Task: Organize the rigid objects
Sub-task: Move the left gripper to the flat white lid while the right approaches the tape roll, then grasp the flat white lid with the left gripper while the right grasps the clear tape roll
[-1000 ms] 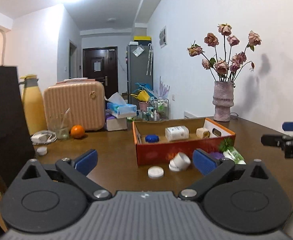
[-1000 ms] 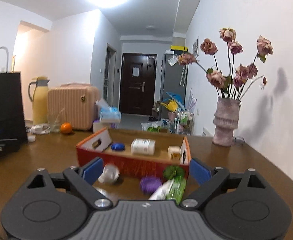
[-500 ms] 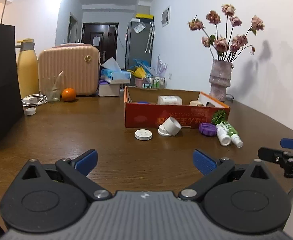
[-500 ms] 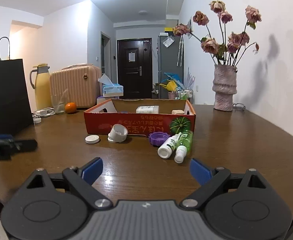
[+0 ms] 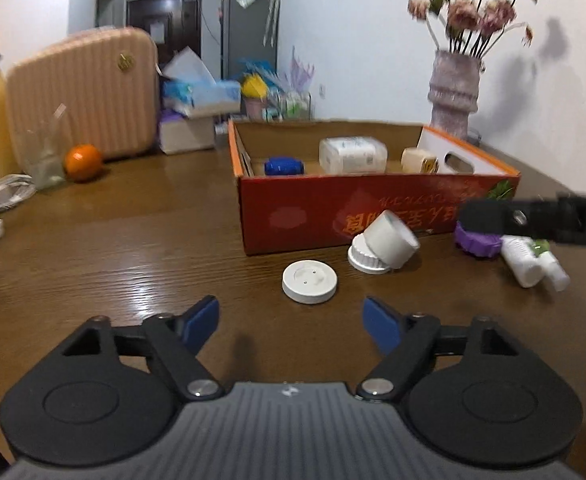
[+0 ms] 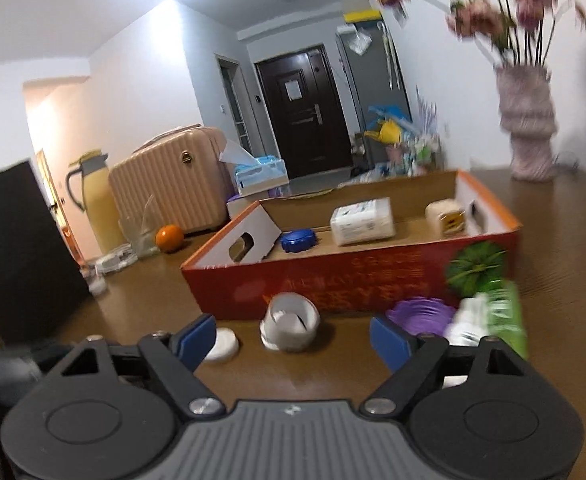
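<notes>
The left gripper (image 5: pixel 291 320) is hovering low over the brown wooden desk (image 5: pixel 105 248), its blue-padded fingers (image 5: pixel 201 318) standing wide apart with nothing between them. Just ahead of it a flat round white lid (image 5: pixel 310 281) is lying on the glossy, grained surface. Beside that lid a white cylindrical jar (image 5: pixel 390 235) is lying tilted, leaning on its ribbed white cap (image 5: pixel 364 259).

The right gripper (image 6: pixel 293 336) is also standing with its fingers (image 6: pixel 389 339) spread apart and empty, and the same white jar (image 6: pixel 291 320) is sitting on the desk between them, farther ahead. A ribbed purple lid (image 6: pixel 421 314) is lying near the right finger, touching the white and green tubes (image 6: pixel 489 320), which are too blurred to read.

The red cardboard box (image 5: pixel 305 212) is standing open behind these things. Inside it there are a round blue cap (image 5: pixel 284 167), a white wrapped packet (image 5: pixel 352 155) with small print I cannot read, and a small cream block (image 5: pixel 420 160). The front wall is carrying gold characters printed upside down, not readable. A green ribbed round thing (image 6: pixel 476 267) is leaning against the box.
</notes>
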`<move>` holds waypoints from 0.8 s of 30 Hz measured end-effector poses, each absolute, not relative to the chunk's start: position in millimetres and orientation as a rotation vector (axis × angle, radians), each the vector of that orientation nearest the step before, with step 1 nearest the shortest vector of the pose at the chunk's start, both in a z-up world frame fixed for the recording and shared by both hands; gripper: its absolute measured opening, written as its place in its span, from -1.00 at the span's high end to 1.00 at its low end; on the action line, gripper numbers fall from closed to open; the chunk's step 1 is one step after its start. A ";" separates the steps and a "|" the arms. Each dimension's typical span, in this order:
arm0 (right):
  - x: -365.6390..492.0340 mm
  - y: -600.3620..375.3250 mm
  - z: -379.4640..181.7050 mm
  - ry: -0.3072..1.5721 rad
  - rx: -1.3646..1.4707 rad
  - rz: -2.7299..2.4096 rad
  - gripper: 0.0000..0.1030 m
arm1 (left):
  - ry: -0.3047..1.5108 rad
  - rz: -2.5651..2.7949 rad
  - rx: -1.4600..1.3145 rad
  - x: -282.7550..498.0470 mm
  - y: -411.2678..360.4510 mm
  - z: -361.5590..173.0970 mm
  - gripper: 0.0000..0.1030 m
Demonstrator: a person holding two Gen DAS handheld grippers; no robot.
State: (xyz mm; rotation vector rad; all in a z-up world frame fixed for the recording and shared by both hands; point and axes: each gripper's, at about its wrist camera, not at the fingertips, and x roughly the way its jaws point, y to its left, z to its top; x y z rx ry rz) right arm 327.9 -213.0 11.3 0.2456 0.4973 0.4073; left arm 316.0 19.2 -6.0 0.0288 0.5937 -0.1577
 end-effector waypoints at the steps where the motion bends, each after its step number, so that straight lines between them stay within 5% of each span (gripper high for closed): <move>1: 340.9 -208.2 8.5 0.511 0.268 0.417 -0.57 | 0.596 -0.171 0.022 322.4 19.9 -7.8 -0.58; 8: 394.6 -180.4 -12.9 0.624 0.316 0.419 -0.48 | 0.617 -0.216 0.006 357.5 16.9 -16.0 -0.49; 14: 412.0 -180.7 -27.1 0.654 0.386 0.389 -0.27 | 0.646 -0.212 -0.024 370.6 14.1 -20.0 0.18; 16: 413.4 -181.2 -29.2 0.665 0.383 0.376 0.19 | 0.641 -0.207 -0.012 368.4 12.7 -19.2 0.21; 24: 380.3 -186.4 -5.4 0.573 0.295 0.380 0.18 | 0.574 -0.173 0.008 329.8 2.8 0.8 0.22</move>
